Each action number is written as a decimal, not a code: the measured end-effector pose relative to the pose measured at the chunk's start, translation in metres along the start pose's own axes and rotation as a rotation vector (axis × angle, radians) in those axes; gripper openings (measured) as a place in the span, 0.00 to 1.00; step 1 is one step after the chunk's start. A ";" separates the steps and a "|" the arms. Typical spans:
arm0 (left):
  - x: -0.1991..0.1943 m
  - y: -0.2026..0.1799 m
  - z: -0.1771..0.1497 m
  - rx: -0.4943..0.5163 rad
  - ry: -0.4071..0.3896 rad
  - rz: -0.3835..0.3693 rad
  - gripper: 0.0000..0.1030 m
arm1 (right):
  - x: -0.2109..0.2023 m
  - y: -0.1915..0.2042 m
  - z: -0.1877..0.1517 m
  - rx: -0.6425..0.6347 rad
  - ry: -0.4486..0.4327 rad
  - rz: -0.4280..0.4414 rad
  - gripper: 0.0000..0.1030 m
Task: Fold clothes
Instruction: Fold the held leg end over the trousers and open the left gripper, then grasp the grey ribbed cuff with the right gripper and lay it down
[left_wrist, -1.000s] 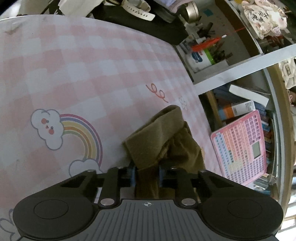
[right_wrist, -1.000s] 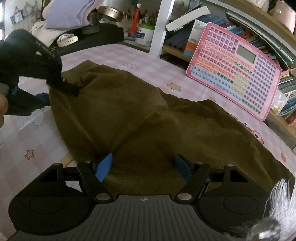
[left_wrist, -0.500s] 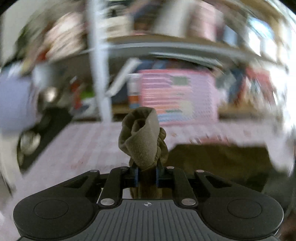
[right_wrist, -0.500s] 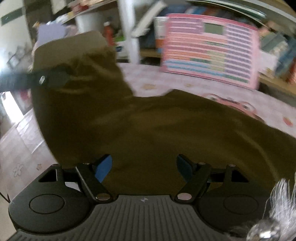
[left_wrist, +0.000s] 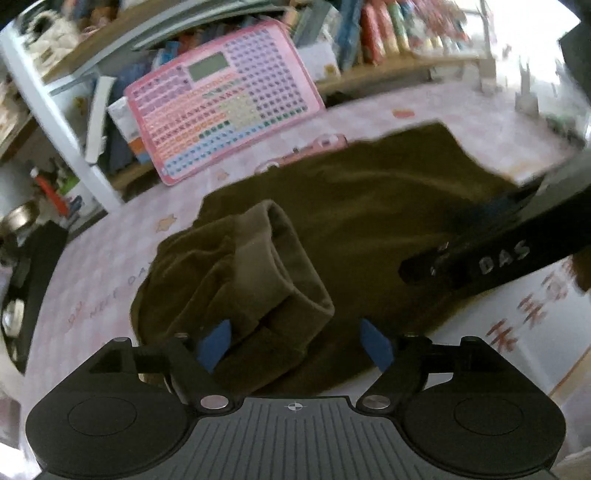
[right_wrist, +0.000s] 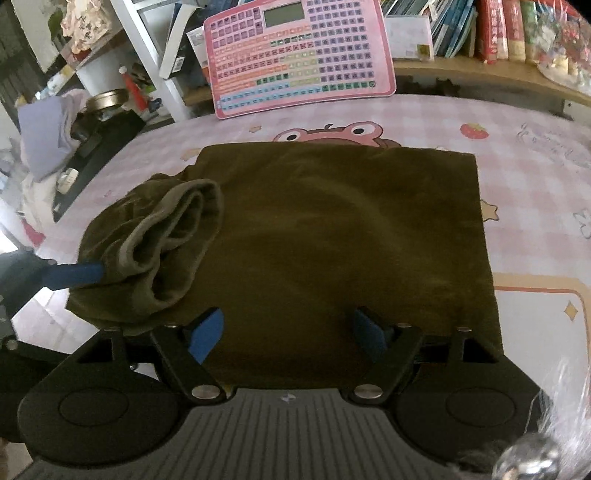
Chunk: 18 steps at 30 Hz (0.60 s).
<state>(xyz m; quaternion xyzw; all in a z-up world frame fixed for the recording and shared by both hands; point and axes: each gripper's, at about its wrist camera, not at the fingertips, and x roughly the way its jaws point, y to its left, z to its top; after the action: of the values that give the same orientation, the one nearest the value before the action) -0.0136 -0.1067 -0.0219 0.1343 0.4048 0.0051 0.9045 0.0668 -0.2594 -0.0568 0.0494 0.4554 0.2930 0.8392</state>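
Both tools (right_wrist: 286, 334) over garment (right_wrist: 332, 229) (olive)

We record an olive-brown garment (right_wrist: 332, 240) lying flat on the pink checked cloth (right_wrist: 535, 155), its ribbed cuff (right_wrist: 166, 236) bunched at the left. Our right gripper (right_wrist: 286, 332) hovers over the near hem, jaws apart. One blue fingertip (right_wrist: 74, 275) of the left gripper touches the cuff. A pink keyboard toy (right_wrist: 299, 51) leans against the shelf behind.

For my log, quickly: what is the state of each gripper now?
Left gripper: open, holding nothing; olive garment's cuff lies between its fingers.
Right gripper: open, over the garment.
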 end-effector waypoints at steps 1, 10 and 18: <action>-0.007 0.007 0.001 -0.045 -0.019 -0.015 0.84 | 0.000 -0.002 0.002 0.010 0.005 0.014 0.77; -0.052 0.078 -0.048 -0.543 -0.122 0.027 0.87 | 0.022 -0.006 0.028 0.281 0.103 0.323 0.87; -0.058 0.100 -0.068 -0.603 -0.112 0.079 0.87 | 0.063 0.023 0.038 0.415 0.181 0.367 0.89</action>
<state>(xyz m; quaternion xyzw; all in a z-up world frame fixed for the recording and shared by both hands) -0.0921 -0.0009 0.0019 -0.1246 0.3290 0.1526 0.9236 0.1126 -0.2000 -0.0729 0.2753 0.5622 0.3435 0.7001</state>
